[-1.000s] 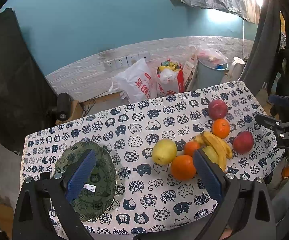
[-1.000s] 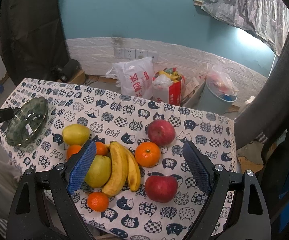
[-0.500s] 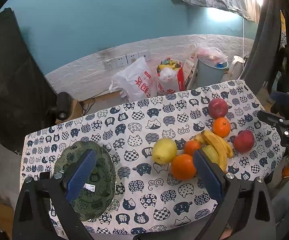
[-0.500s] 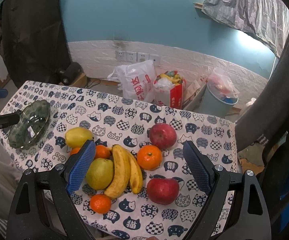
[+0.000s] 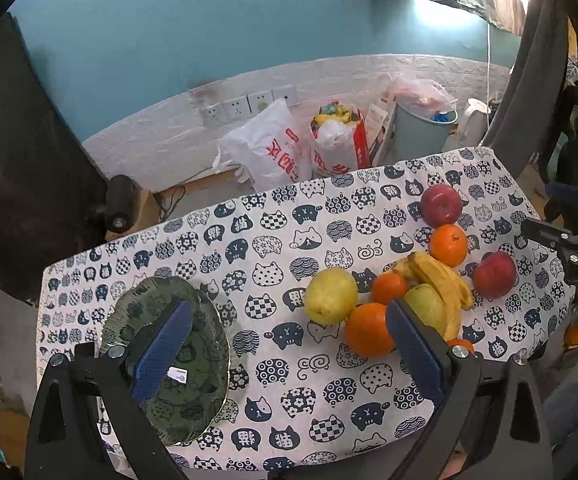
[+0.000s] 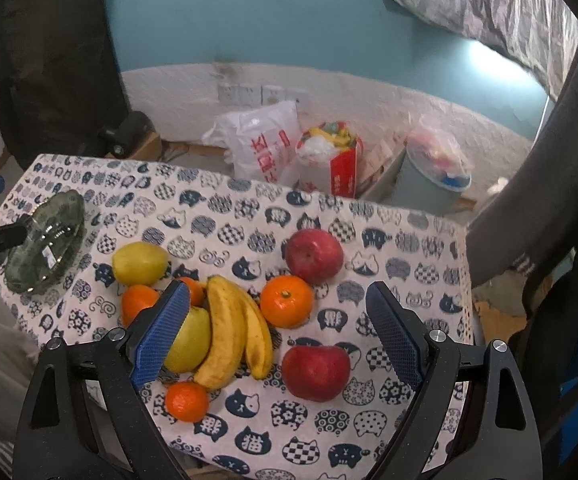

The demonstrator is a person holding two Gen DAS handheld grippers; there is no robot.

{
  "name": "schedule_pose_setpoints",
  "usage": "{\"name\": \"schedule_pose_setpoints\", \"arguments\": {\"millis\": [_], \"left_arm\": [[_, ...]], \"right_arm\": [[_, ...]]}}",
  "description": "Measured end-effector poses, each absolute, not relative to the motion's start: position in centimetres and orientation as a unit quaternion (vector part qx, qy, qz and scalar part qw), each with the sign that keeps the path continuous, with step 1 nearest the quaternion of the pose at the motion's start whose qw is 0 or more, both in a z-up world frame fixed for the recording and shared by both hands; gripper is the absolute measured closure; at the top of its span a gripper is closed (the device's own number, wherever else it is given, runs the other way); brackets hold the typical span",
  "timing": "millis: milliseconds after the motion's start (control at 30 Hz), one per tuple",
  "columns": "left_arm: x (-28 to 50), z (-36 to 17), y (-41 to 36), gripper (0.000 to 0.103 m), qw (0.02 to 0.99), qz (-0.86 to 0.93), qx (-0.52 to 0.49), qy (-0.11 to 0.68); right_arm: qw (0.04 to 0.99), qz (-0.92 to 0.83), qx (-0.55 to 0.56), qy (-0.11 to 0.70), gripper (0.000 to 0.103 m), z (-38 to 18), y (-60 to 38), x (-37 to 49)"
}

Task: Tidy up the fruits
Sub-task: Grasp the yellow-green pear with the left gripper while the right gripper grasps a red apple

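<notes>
My right gripper (image 6: 277,332) hangs spread and empty over the two yellow bananas (image 6: 233,332), whose long axis runs from the table's near edge toward its far edge, stems probably farthest. My left gripper (image 5: 285,348), equally spread, hovers beside the green glass plate (image 5: 205,316) near the left edge.

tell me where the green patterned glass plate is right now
The green patterned glass plate lies empty at the table's left end, behind the open left gripper in the left wrist view, apart from the fruit; the yellow pear is its nearest fruit.
</notes>
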State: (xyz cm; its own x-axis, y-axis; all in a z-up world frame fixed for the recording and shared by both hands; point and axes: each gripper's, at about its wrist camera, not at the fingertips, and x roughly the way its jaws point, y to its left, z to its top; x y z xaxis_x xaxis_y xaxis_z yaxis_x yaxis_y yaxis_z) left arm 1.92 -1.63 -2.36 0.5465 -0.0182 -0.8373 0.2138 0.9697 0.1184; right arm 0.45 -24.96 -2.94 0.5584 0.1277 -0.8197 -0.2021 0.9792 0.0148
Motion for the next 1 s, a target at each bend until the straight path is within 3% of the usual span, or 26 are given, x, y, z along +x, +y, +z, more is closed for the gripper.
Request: {"name": "schedule_pose_setpoints", "arguments": {"millis": [567,1000], "left_arm": [[7.3,-8.9,-3.6,0.005,0.816,-0.082,0.081,0.567],[10.2,-13.9,-3.9,0.005,0.789,-0.074,0.071,0.606]], "right_arm": [[0.801,0.046,-0.016,0.597,0.015,-12.5,-29.1,2.8],[0.77,0.059,-0.035,0.635,0.015,-16.3,-28.3,2.7]]}}
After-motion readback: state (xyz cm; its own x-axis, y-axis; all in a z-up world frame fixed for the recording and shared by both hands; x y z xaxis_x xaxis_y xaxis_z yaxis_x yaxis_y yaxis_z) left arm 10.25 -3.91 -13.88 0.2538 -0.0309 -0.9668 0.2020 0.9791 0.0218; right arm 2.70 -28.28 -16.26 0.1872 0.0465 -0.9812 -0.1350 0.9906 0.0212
